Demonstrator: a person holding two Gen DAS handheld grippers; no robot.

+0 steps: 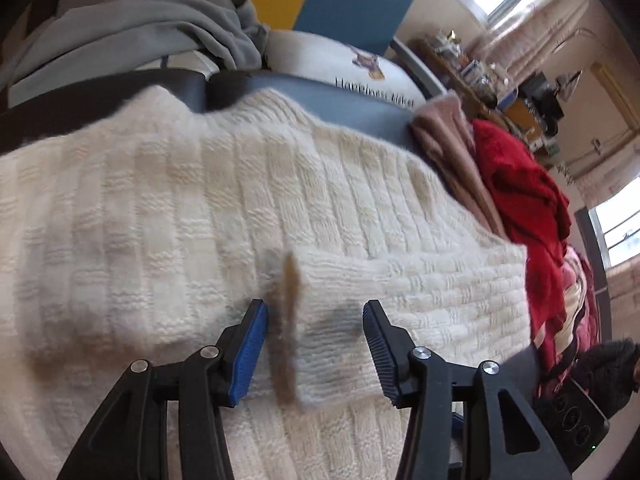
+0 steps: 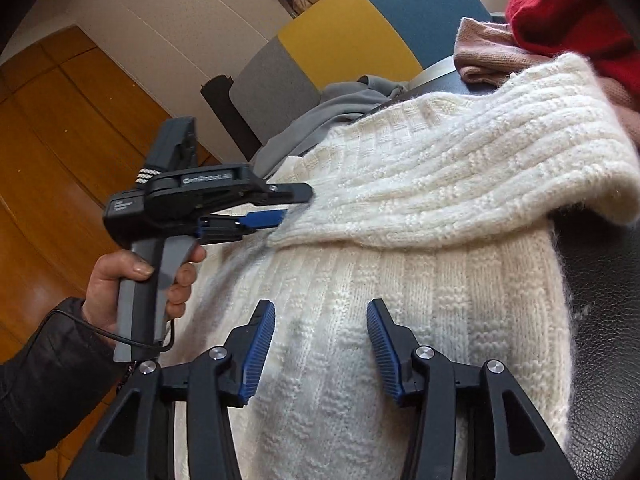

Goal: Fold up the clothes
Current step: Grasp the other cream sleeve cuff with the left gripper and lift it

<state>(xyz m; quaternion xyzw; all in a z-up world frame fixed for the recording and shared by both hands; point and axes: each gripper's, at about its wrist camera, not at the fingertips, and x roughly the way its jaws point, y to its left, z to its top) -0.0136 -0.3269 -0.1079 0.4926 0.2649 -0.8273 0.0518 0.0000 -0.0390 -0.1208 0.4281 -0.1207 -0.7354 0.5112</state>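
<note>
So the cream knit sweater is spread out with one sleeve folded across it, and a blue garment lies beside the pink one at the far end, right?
Not quite: the garment beside the pink one is red, not blue, as the right wrist view shows. The cream knit sweater is spread out, with one sleeve folded across it.

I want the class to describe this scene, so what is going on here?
A person holding a claw tool in each hand is folding a cream knitted sweater spread on a dark surface. One sleeve already lies folded across the body. The left claw is at the sleeve's cuff, jaws apart. The right claw hovers open over the sweater, gripping nothing. Red, pink and grey clothes are beside it.
</note>
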